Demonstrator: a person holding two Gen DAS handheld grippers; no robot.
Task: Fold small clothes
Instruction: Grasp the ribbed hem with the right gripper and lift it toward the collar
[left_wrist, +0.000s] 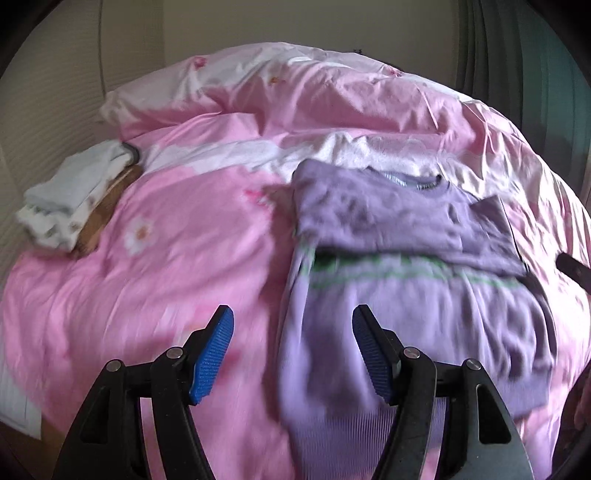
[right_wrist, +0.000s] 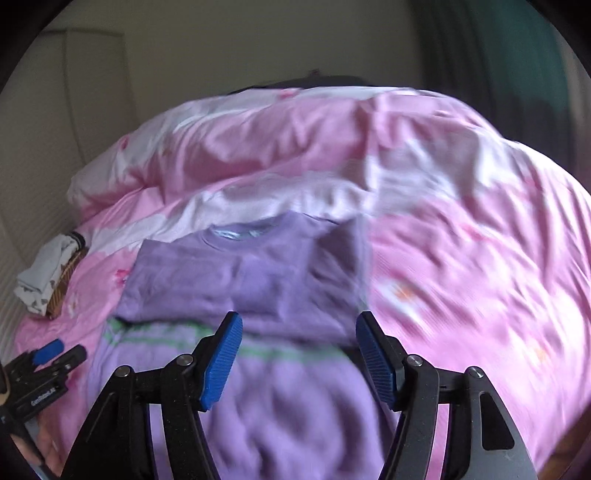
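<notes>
Sweater (left_wrist: 406, 258) on pink duvet (left_wrist: 166, 258), sleeves folded across chest, long axis running away from fingers | hem nearest both grippers | left gripper (left_wrist: 293, 354) wide open, empty, at sweater's left edge | right gripper (right_wrist: 298, 358) wide open, empty, over sweater's middle

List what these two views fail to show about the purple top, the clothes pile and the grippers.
- Purple top: hem cut off by the bottom edge, left wrist view; green stripe print smeared by blur.
- Clothes pile: far left, too small and soft to count pieces.
- Basket under it: mostly covered by the pile.
- Right gripper and left gripper: both open and empty.
</notes>
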